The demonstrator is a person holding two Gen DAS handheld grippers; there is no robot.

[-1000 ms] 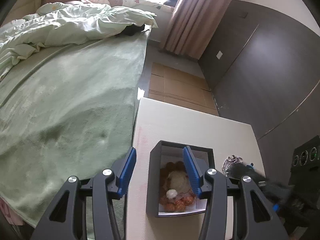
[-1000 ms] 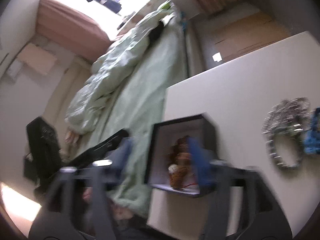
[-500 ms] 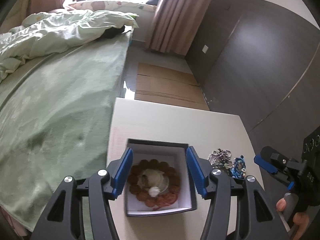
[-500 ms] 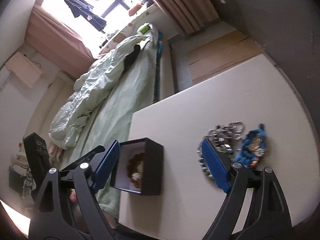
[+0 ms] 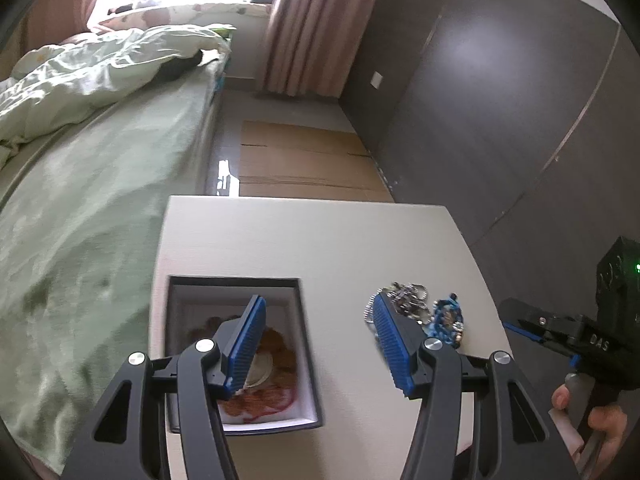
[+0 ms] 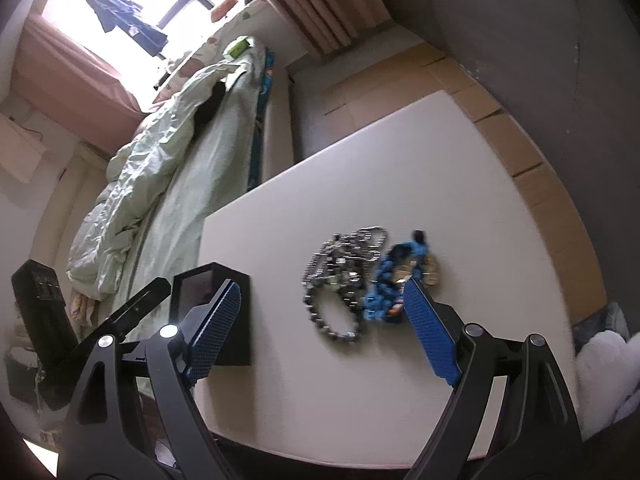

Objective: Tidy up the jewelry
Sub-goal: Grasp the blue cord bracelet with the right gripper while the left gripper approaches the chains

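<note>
The left tongs (image 5: 318,344) hang spread and empty, one finger over the open black box (image 5: 306,360) holding a brown bracelet (image 5: 280,360). The right tongs (image 6: 320,324) gape over the silver (image 6: 344,268) and blue jewelry (image 6: 386,280) on the tabletop (image 6: 460,200).

In the left wrist view the black box (image 5: 236,354) has slid from frame centre to the lower left, so the left gripper (image 5: 320,344) now straddles its right wall and bare worktop (image 5: 304,240), jaws a little wider than a second ago. The jewelry pile (image 5: 420,312) has come in beside the right pad. In the right wrist view the blur has cleared, and the silver chain (image 6: 342,276) and blue bracelet (image 6: 386,280) have shifted from the right edge to between the right gripper's (image 6: 320,332) pads.
</note>
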